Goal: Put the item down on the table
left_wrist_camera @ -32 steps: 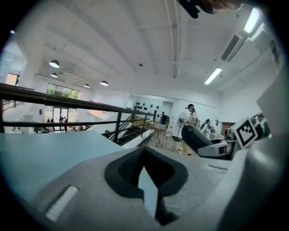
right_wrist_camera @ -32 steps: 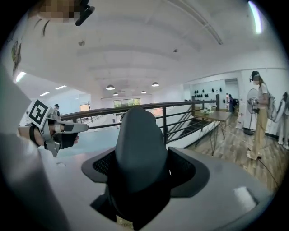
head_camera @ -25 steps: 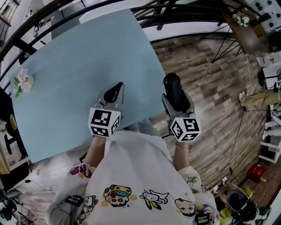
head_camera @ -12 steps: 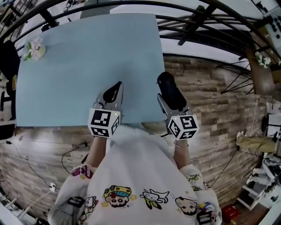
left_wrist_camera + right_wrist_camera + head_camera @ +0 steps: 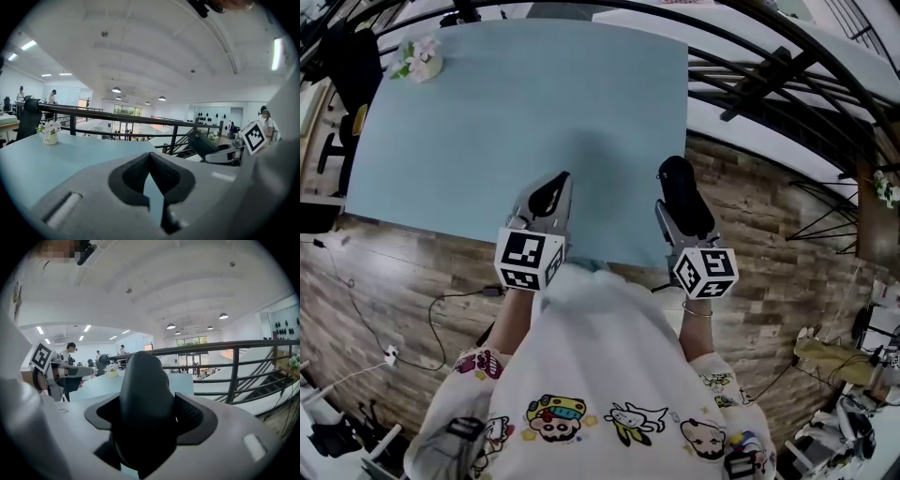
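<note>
1. Head view: my left gripper [image 5: 551,192] is in the lower middle of the frame, over the near part of the pale blue table [image 5: 487,122]. Its jaws are pressed together with nothing in them. My right gripper [image 5: 682,217] is just right of it and pinches the black item [image 5: 679,186]. The item is off the tabletop, held in the jaws, and sits across the table's right edge as the frame shows it, with the wooden floor [image 5: 769,244] on its right. A small flower pot [image 5: 419,58] stands at the table's far corner, upper left of the frame, well apart from both tools.

2. Left gripper view: the dark pads [image 5: 129,176] meet at their tips in the lower middle, and only a sliver of blue table shows behind them. They grip nothing. The flower pot [image 5: 49,133] is at the left on the table. The black item [image 5: 201,143] shows at the right of the frame, sticking out of my other tool, in front of a dark railing [image 5: 140,119].

3. Right gripper view: the rounded black item [image 5: 143,394] fills the middle and stands up between the jaws. A pad [image 5: 190,416] presses on each of its sides, so the jaws are spread wide around it. The table [image 5: 103,385] lies beyond it at middle left.
</note>
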Action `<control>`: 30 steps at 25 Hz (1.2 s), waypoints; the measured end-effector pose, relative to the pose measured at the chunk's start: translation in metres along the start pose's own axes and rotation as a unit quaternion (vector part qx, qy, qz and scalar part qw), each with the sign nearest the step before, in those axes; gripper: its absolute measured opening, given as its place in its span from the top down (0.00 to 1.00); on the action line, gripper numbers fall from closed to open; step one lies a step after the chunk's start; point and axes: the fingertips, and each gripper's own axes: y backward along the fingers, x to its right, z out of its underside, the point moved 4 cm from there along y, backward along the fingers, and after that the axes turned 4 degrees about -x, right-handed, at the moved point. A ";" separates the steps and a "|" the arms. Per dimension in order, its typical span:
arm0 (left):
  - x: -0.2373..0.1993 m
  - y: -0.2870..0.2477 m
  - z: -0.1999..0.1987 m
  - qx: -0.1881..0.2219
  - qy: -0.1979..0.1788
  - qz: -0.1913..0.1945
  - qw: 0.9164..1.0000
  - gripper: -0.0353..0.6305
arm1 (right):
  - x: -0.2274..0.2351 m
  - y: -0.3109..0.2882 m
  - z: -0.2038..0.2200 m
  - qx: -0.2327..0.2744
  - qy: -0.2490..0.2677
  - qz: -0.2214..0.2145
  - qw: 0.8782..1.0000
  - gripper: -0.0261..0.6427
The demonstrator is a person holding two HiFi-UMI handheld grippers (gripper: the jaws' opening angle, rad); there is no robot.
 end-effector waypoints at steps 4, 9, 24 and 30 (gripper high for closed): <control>-0.005 0.001 0.002 -0.006 0.003 0.003 1.000 0.95 | -0.007 -0.006 -0.002 -0.003 0.000 -0.002 1.000 0.44; -0.006 -0.003 0.000 -0.005 0.001 0.011 1.000 0.95 | -0.008 -0.011 -0.003 -0.006 -0.001 0.002 1.000 0.44; -0.014 -0.015 0.012 -0.022 0.007 0.041 0.999 0.95 | -0.015 -0.029 0.012 -0.040 0.013 0.009 0.999 0.44; -0.013 -0.023 0.028 -0.041 0.007 0.058 0.997 0.95 | -0.020 -0.044 0.030 -0.067 0.027 0.007 0.997 0.44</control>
